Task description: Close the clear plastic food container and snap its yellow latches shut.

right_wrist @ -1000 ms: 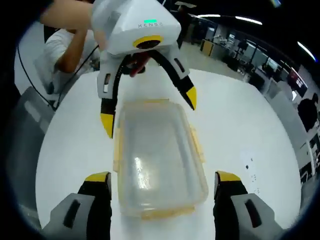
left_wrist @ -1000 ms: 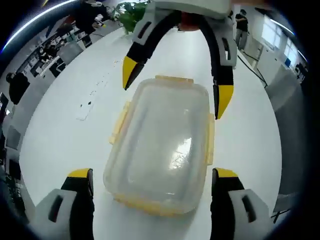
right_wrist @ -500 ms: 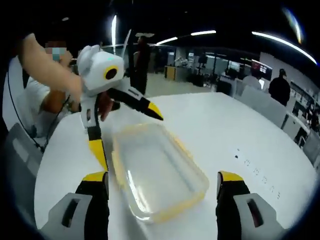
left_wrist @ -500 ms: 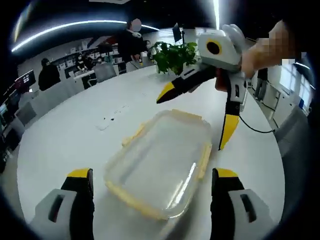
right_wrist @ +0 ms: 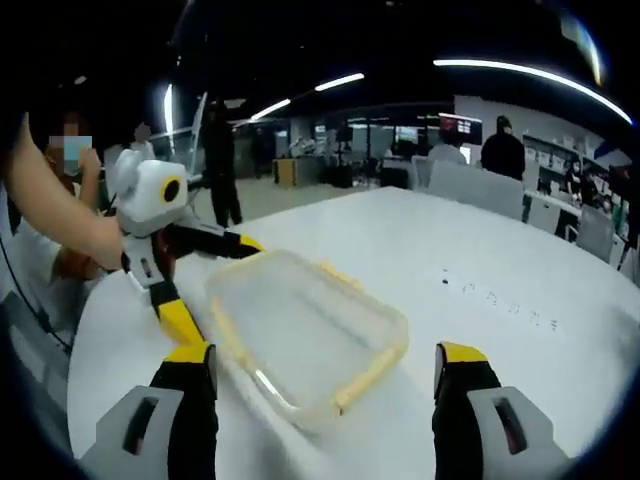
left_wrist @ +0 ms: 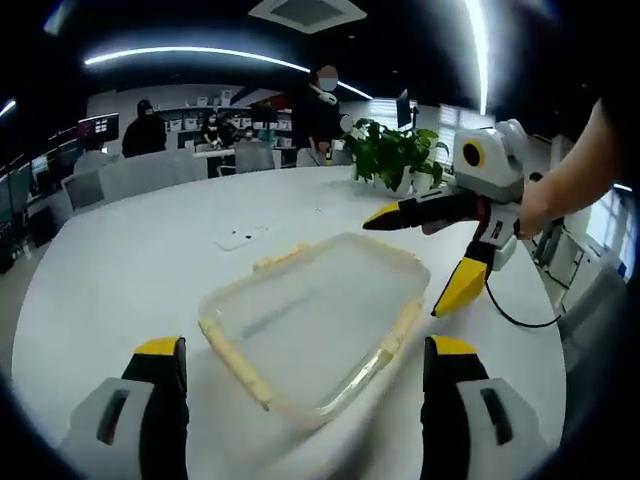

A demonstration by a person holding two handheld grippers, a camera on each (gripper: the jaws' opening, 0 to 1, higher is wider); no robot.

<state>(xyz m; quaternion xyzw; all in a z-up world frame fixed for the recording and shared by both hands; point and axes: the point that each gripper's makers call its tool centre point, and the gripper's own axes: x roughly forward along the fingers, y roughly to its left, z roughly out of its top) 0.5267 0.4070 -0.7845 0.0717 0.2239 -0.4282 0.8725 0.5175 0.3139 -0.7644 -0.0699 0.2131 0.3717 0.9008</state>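
On the white table (left_wrist: 110, 270) lies the lidded clear food container (left_wrist: 315, 325), between both wide-spread, empty grippers: left gripper (left_wrist: 305, 365), right gripper (right_wrist: 325, 370).

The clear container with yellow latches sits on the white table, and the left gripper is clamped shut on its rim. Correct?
Not quite. The left gripper is open, its jaws apart on either side of the container, as the left gripper view shows. The rest holds: it sits on the white table.

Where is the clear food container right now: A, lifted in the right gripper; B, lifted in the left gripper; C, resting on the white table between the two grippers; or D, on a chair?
C: the container sits on the white table, with both grippers open and apart from it.
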